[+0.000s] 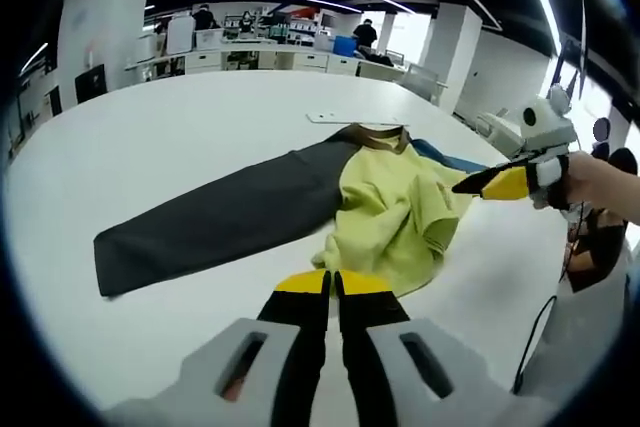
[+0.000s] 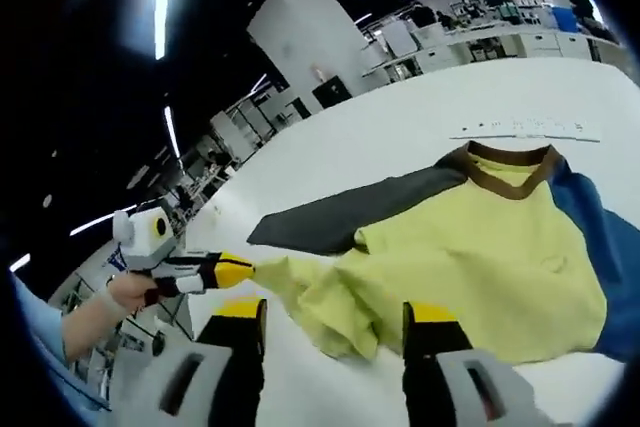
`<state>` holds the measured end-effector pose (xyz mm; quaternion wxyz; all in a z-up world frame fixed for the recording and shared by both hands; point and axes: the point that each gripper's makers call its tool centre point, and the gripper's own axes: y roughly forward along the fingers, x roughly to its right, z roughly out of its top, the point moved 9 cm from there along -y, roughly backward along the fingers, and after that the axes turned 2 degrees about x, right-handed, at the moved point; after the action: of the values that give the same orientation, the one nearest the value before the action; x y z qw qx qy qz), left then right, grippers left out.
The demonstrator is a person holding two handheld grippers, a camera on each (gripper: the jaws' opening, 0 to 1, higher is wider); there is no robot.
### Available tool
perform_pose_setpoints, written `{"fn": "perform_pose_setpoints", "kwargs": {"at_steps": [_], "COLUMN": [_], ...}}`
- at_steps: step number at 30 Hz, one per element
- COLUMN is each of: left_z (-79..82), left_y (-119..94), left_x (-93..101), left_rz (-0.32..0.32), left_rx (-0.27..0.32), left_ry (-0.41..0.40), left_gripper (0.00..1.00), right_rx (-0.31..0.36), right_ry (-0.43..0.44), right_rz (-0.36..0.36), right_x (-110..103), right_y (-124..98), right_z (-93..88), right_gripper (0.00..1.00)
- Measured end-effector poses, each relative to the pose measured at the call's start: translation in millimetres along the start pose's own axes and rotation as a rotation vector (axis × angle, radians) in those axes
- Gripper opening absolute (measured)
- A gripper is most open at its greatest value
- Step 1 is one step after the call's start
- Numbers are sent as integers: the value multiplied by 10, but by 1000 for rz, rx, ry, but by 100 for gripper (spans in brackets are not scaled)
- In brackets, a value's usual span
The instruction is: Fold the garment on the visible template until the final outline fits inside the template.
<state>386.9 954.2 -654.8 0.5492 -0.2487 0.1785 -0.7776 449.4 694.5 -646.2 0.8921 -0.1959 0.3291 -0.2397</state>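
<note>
Far behind my table I see desks point(image 1: 262, 55) with people point(image 1: 365, 33) standing at them. A blue bin point(image 1: 345, 46) sits there, and white pillars point(image 1: 471, 59) rise nearby.

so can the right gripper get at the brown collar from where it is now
Probably yes. The right gripper is open over the yellow hem, and the brown collar lies uncovered across the shirt's yellow front, with nothing standing between them.

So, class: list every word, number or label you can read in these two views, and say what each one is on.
None can be read.
White strip beyond the shirt: a row of small marks, too small to read.
Shirt front: a faint mark, too blurred to read.
Background shelves: too far off to read.
</note>
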Motion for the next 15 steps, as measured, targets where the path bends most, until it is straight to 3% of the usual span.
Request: {"fn": "perform_pose_setpoints", "kwargs": {"at_steps": [4, 8, 15], "left_z": [-7, 3, 20], "left_y": [-1, -11, -23], "left_x": [1, 4, -7], "left_rz": [-1, -3, -1], "left_rx": [-1, -2, -3], "left_ry": [0, 2, 7], "left_gripper": [0, 0, 0], "right_rx": [-16, -34, -53], "right_ry": [-33, -29, -1], "right_rz": [-11, -12, -17], "right_x": [23, 66, 125], "right_y": [-47, -43, 69], "right_z": [-142, -253, -334], "right_gripper": [67, 67, 50]}}
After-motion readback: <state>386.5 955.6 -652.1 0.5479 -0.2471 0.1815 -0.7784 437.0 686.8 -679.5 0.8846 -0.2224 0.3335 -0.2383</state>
